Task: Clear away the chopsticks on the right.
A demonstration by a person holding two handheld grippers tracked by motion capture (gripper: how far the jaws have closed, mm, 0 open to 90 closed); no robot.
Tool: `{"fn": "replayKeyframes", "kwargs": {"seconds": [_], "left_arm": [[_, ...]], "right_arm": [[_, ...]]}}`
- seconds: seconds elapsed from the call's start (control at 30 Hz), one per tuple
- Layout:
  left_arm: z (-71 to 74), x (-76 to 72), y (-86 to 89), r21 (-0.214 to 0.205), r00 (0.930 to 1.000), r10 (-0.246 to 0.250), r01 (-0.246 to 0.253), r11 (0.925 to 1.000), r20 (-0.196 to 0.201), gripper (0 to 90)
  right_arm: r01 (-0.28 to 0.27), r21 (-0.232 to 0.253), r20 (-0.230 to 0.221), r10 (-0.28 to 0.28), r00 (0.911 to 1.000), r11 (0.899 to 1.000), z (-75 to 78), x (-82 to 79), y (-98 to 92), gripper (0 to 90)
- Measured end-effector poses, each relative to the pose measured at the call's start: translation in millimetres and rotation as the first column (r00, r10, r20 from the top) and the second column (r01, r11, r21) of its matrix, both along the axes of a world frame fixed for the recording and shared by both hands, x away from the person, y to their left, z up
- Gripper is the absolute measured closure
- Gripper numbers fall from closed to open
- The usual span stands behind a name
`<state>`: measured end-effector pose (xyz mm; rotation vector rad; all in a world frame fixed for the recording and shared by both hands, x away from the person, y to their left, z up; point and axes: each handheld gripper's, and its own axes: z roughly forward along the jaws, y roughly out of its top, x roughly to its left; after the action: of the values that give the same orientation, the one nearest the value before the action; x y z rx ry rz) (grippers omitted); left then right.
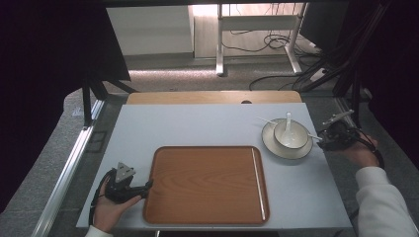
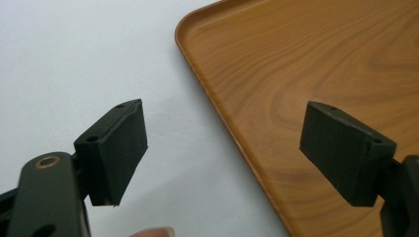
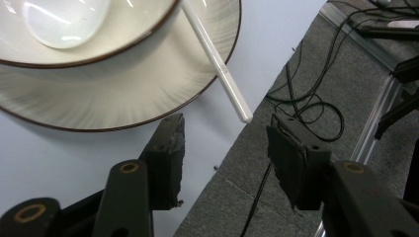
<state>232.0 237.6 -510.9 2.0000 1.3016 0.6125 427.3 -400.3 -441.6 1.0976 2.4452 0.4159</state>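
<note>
A cream plate [image 1: 296, 150] with a dark rim carries a white bowl [image 1: 291, 136], and a white spoon [image 1: 288, 118] stands in the bowl. A thin white stick [image 3: 217, 61] lies on the plate [image 3: 113, 94] beside the bowl [image 3: 84, 29], its end jutting past the rim over the table's right edge. My right gripper [image 1: 320, 139] is open just right of the plate. In the right gripper view its jaws [image 3: 225, 131] stand apart with the stick's tip just ahead of the gap, untouched. My left gripper [image 1: 148, 186] [image 2: 222, 113] is open and straddles the left rim of the wooden tray [image 1: 207, 182] [image 2: 321, 59].
The white table [image 1: 197, 126] ends close to the right gripper, with grey floor [image 3: 306, 64] and black cables below. A wooden strip [image 1: 212, 97] borders the far edge. White desk legs [image 1: 220, 44] stand beyond it.
</note>
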Motion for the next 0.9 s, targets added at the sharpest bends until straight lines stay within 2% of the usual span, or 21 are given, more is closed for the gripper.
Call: {"fn": "replayKeyframes", "kwargs": {"seconds": [0.17,0.37,0.43,0.57,0.73,0.8,0.87,0.9], "left_arm": [[-0.8,0.5,0.8,0.003,1.0000,0.005,-0.005,1.0000,-0.004,17.9],[-2.3,1.0,0.1,0.004,1.0000,0.008,-0.008,1.0000,-0.006,17.9],[-2.6,1.0,0.4,0.005,0.9999,0.009,-0.009,0.9999,-0.006,17.9],[-3.3,1.0,1.6,0.012,0.9999,0.011,-0.010,0.9999,-0.012,17.9],[-4.2,1.3,1.3,0.008,0.9998,0.014,-0.013,0.9999,-0.012,17.9],[-4.4,1.2,1.4,0.009,0.9998,0.013,-0.013,0.9999,-0.013,17.9],[-4.5,1.1,1.5,0.009,0.9998,0.013,-0.013,0.9999,-0.012,17.9],[-4.4,1.0,1.6,0.010,0.9998,0.013,-0.013,0.9999,-0.012,17.9]], "right_arm": [[-0.019,-0.032,-0.017,0.019,0.9997,0.999,-7.7,10.7,-0.6,52.6],[-0.047,-0.107,-0.019,0.045,0.9988,0.993,-14.3,23.0,2.3,57.3],[-0.051,-0.095,-0.035,0.048,0.9982,0.994,-16.5,27.7,1.5,57.6],[-0.067,-0.108,-0.041,0.063,0.9972,0.992,-21.0,34.2,1.0,58.2],[-0.104,-0.142,-0.038,0.099,0.9943,0.984,-23.5,38.0,5.3,60.7],[-0.130,-0.170,-0.046,0.124,0.9912,0.977,-24.6,40.5,9.7,65.3],[-0.132,-0.176,-0.044,0.126,0.9910,0.976,-25.1,40.9,10.8,66.3],[-0.147,-0.184,-0.048,0.140,0.9889,0.972,-25.4,41.9,12.2,67.5]]}}
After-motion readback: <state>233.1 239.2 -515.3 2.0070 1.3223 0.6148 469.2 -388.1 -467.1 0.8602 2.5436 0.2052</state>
